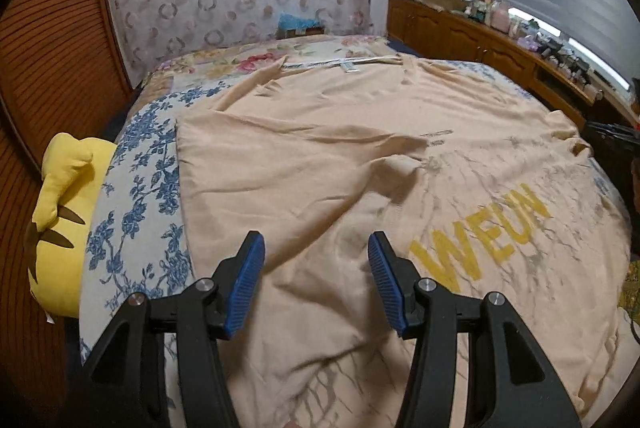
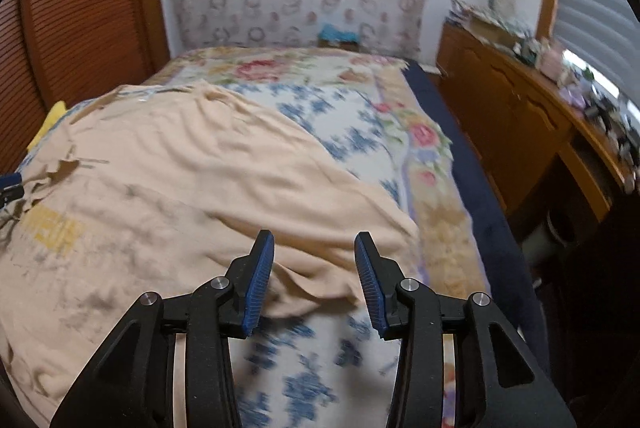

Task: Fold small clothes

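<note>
**Both jaws open over a rumpled T-shirt on the bed**

I hold the left gripper (image 1: 316, 280) and the right gripper (image 2: 314, 280) above a peach T-shirt (image 1: 340, 156) spread across the floral bedspread (image 1: 132, 212), each with its jaws wide apart and nothing between them. The shirt is far from flat: ridges run across its middle, just beyond the yellow "WEUN" print (image 1: 484, 232), and a flap near the print's left end is already turned over. As I judge it, pinching here risks catching one layer only, or dragging the bedspread up with the cloth, so any fold would set crooked. The right wrist view is also blurred, so my aim there is uncertain. Cloth lies directly under the left jaws, left of the print. On the far side from the print, the shirt's rounded edge crosses between the right jaws, with bare bedspread nearer me.
</note>
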A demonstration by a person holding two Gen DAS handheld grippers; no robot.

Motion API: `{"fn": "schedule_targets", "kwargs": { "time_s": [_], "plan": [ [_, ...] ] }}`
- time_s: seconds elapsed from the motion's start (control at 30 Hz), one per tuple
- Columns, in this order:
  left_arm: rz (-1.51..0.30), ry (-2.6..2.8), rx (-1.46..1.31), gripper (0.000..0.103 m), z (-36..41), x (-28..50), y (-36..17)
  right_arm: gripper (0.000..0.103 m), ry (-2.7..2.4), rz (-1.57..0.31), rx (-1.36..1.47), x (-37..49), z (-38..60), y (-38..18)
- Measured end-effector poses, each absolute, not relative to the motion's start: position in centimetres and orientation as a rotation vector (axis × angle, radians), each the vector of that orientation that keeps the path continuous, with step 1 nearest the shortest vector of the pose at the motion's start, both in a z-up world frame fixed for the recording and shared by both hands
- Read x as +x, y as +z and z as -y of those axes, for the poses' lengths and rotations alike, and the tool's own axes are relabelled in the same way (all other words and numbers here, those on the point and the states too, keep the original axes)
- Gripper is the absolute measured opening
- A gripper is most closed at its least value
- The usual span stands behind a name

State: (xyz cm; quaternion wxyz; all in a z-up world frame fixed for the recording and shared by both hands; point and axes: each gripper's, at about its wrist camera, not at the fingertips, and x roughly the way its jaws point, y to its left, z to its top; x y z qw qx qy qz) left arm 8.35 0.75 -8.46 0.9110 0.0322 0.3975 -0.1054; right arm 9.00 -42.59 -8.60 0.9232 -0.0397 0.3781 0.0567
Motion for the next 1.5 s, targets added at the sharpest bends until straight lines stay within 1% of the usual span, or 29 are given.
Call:
{"fn": "schedule_targets", "kwargs": {
  "time_s": [0.13,0.43,0.53,0.6,0.67,0.73,0.77,0.8,0.9,0.97,1.0,1.03,1.07,1.1,1.13,1.23,1.3,1.5],
  "plan": [
    [-0.843,-0.202,0.058,0.053,-1.0,9.2,-8.9,0.042,0.099,-0.81,-0.054,8.9,44.4,-10.0],
    [-0.877,-0.206,0.071,0.053,-0.3,9.8,-9.7,0.042,0.075,-0.833,0.028,9.3,47.0,-10.9],
    [-0.88,-0.216,0.075,0.056,-0.1,9.9,-9.7,0.042,0.074,-0.842,0.055,9.7,47.5,-11.1],
    [-0.882,-0.223,0.078,0.061,0.1,10.0,-9.7,0.042,0.072,-0.847,0.065,10.0,47.9,-11.3],
    [-0.884,-0.227,0.077,0.062,0.1,10.1,-9.7,0.042,0.071,-0.856,0.075,10.4,48.3,-11.5],
    [-0.887,-0.248,0.069,0.068,0.1,10.1,-9.7,0.042,0.073,-0.871,0.092,10.9,48.8,-11.8],
    [-0.893,-0.268,0.069,0.076,0.3,10.1,-9.8,0.042,0.074,-0.875,0.094,11.1,48.8,-11.9],
    [-0.895,-0.269,0.083,0.079,0.5,10.2,-9.9,0.042,0.077,-0.881,0.095,11.3,49.0,-12.1],
    [-0.898,-0.263,0.096,0.082,0.9,10.3,-9.9,0.042,0.093,-0.882,0.109,11.6,49.2,-12.2],
    [-0.899,-0.265,0.096,0.083,1.0,10.3,-9.9,0.041,0.1,-0.876,0.1,11.7,49.1,-12.1],
    [-0.898,-0.264,0.097,0.083,1.0,10.2,-9.9,0.036,0.104,-0.874,0.093,11.7,49.1,-12.1],
    [-0.898,-0.264,0.096,0.083,1.0,10.3,-9.9,0.033,0.113,-0.871,0.087,11.8,49.0,-12.1],
    [-0.898,-0.264,0.096,0.083,1.0,10.2,-9.9,0.027,0.125,-0.867,0.084,11.8,48.9,-12.1],
    [-0.898,-0.264,0.096,0.083,1.0,10.2,-9.9,0.019,0.139,-0.862,0.075,11.8,48.7,-12.1],
    [-0.898,-0.264,0.096,0.083,1.0,10.2,-9.9,0.017,0.142,-0.858,0.065,11.8,48.6,-12.0],
    [-0.899,-0.264,0.096,0.083,1.0,10.2,-9.9,0.005,0.121,-0.837,-0.009,11.6,47.9,-11.8],
    [-0.899,-0.265,0.095,0.083,1.0,10.3,-9.9,0.002,0.127,-0.81,-0.033,11.4,47.4,-11.4],
    [-0.899,-0.264,0.096,0.083,1.0,10.3,-9.9,0.002,0.222,-0.732,-0.023,11.4,45.0,-8.4]
  ]
}}
